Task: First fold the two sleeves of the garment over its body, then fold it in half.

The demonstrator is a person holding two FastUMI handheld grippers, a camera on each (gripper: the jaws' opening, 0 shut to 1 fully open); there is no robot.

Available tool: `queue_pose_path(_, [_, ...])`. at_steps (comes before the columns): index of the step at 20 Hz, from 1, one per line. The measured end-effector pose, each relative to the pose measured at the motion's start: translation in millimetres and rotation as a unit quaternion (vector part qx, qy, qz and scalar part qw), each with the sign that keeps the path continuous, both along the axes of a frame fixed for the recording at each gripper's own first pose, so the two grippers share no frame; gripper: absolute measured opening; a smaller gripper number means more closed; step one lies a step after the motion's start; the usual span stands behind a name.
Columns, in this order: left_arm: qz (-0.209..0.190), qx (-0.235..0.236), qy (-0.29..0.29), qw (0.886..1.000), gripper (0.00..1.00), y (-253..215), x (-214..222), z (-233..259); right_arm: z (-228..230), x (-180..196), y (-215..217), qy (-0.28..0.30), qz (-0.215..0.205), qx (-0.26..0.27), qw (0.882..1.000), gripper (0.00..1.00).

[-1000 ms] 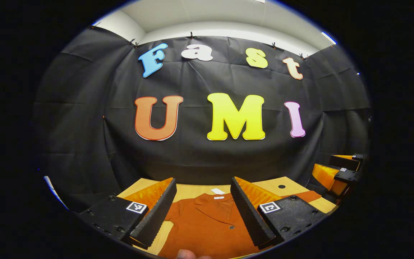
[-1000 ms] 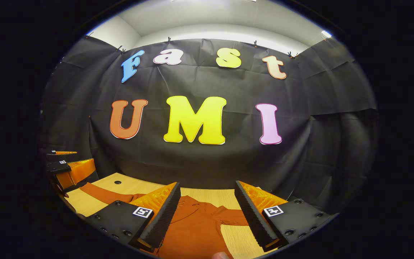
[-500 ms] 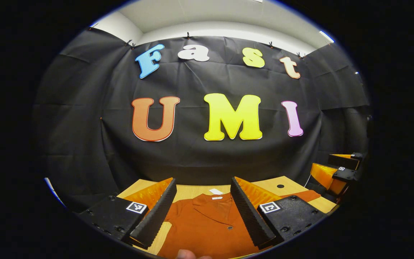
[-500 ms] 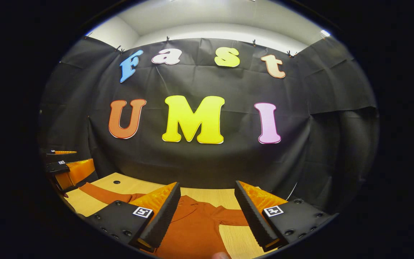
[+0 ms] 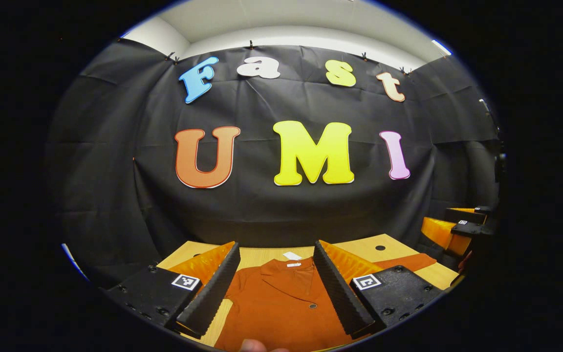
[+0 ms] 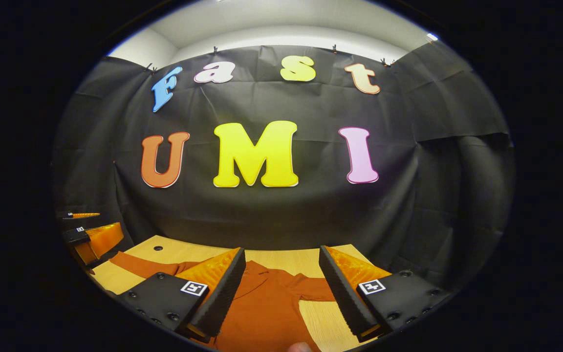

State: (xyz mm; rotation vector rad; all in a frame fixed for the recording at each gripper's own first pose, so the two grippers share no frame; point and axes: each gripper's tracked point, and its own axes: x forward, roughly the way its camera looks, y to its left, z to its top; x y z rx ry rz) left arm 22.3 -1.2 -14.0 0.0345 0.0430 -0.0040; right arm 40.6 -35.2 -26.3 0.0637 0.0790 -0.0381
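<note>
A rust-orange garment (image 5: 281, 303) lies flat on the wooden table (image 5: 359, 247), collar and white tag (image 5: 291, 256) toward the wall. One sleeve (image 5: 406, 262) stretches out to the right in the left gripper view; in the right gripper view the garment (image 6: 262, 308) has one sleeve (image 6: 135, 264) running left and another (image 6: 316, 289) pointing right. My left gripper (image 5: 276, 286) hovers open above the garment's chest, holding nothing. My right gripper (image 6: 281, 293) is open over the garment's right side, also holding nothing. Each gripper appears at the edge of the other's view: the right gripper (image 5: 452, 230) and the left gripper (image 6: 91, 234).
The black cloth wall (image 5: 281, 205) stands close behind the table's far edge. Small dark holes mark the tabletop (image 5: 380, 248) (image 6: 157, 248). A fingertip (image 5: 252, 346) peeks in at the bottom of each view.
Both views have tilted slightly downward, so the garment and table sit a bit higher in frame. Both grippers stay open; the garment has not moved.
</note>
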Motion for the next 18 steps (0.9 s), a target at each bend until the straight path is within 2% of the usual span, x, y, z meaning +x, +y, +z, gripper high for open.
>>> queue_pose_path(3, [-0.001,-0.008,0.008,1.000,0.98,-7.7,7.3,-6.0,-11.3,6.1,-17.9,0.013,-0.005,0.006,1.000,0.96])
queue_pose_path(4, [-0.003,-0.012,0.015,1.000,0.98,-12.1,9.2,-10.3,-17.8,6.7,-25.7,0.022,-0.006,0.011,1.000,0.94])
queue_pose_path(7, [-0.030,-0.018,0.056,0.998,0.98,-39.4,12.5,-34.8,-38.1,17.3,-65.6,0.046,-0.008,0.031,0.998,0.95])
queue_pose_path(8, [-0.034,-0.016,0.063,0.997,1.00,-44.2,12.4,-38.8,-46.2,21.6,-84.7,0.056,-0.013,0.030,0.998,0.95])
queue_pose_path(11, [-0.049,-0.005,0.080,0.996,0.98,-60.7,18.1,-51.0,-71.7,38.6,-158.9,0.083,-0.046,0.019,0.995,0.96])
queue_pose_path(13, [-0.052,0.004,0.092,0.994,0.98,-68.0,26.0,-58.8,-89.8,51.4,-200.6,0.101,-0.055,0.027,0.993,0.94])
queue_pose_path(16, [-0.050,0.003,0.103,0.993,0.98,-77.6,40.3,-62.5,-122.7,71.2,-258.4,0.133,-0.077,0.041,0.987,0.96])
queue_pose_path(18, [-0.048,0.006,0.115,0.992,0.98,-84.4,49.4,-67.5,-147.1,85.0,-286.5,0.159,-0.076,0.055,0.983,0.96])
